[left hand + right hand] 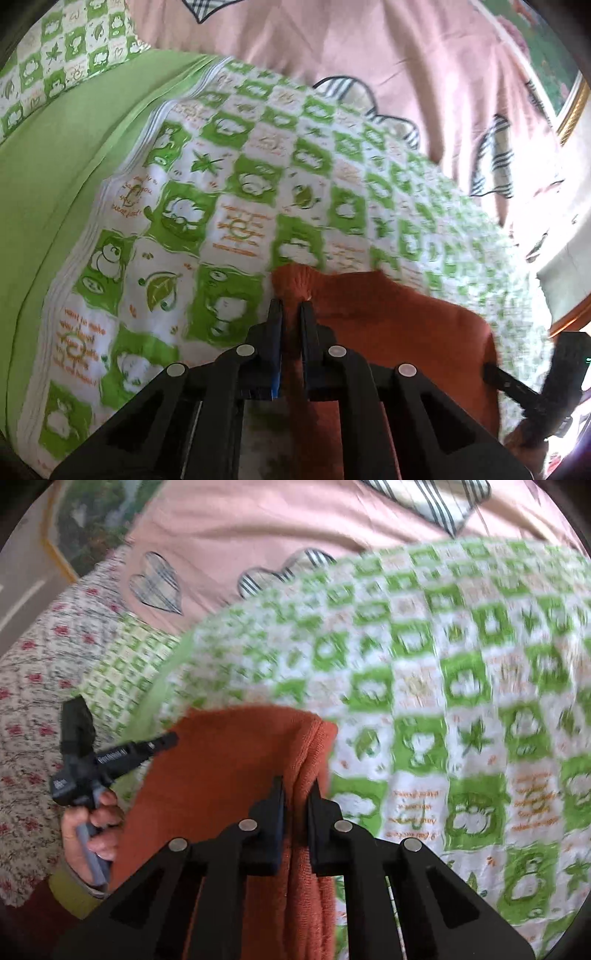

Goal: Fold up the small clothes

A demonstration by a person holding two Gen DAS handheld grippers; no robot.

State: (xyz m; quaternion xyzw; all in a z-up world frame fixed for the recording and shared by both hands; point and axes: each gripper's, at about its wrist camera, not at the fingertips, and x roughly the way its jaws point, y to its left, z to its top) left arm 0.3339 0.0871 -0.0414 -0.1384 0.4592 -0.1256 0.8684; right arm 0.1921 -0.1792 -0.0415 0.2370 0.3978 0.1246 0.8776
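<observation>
Your left gripper (pixel 291 303) was pinched on a bunched corner of the rust-orange cloth (pixel 388 317), and your right gripper (pixel 297 789) was clamped on a folded edge of that cloth (pixel 229 760), which hung between them. Below it lay the green-and-white checked quilt (pixel 236 206). Beyond were a pink sheet with plaid hearts (pixel 332 48) and a framed picture (pixel 88 520).

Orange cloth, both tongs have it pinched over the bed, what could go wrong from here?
1. The left tongs pinch only a bunched tip of the orange cloth, so it may slip out.
2. The right tongs clamp several layers at an edge; one could drop and skew the fold.
3. The cloth could drag and rumple the green quilt.
</observation>
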